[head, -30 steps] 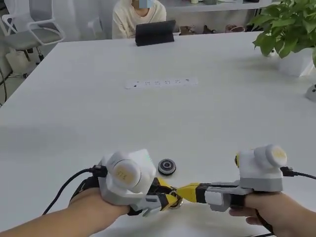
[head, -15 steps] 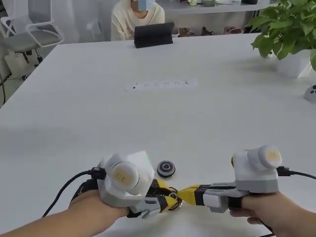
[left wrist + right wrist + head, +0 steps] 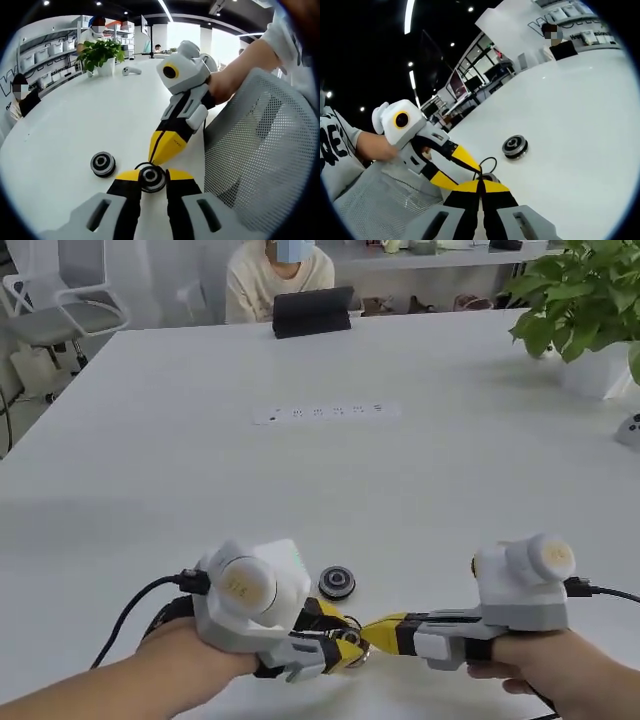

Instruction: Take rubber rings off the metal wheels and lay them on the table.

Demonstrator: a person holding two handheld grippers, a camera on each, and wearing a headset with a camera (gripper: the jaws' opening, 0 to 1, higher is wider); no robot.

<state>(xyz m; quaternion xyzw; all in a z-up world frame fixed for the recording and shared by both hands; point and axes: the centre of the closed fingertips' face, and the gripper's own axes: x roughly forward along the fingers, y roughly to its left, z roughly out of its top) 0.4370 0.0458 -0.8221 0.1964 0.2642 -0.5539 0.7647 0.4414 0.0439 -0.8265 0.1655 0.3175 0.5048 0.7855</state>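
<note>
The fingers (image 3: 129, 176) of the left gripper (image 3: 152, 176) clamp a metal wheel (image 3: 152, 179) between their yellow tips, low over the white surface (image 3: 420, 480). The right gripper (image 3: 481, 186) meets it tip to tip from the other side. Its fingers (image 3: 467, 187) are pressed together on a thin black rubber ring (image 3: 487, 160), which stands off the wheel's rim in a loose loop. A second wheel (image 3: 337, 581), dark around its edge, lies flat on the surface just beyond the two grippers, apart from both. Farther back a white power strip (image 3: 325, 411) lies across the middle of the surface, and a potted plant (image 3: 575, 290) stands at its far right corner.
</note>
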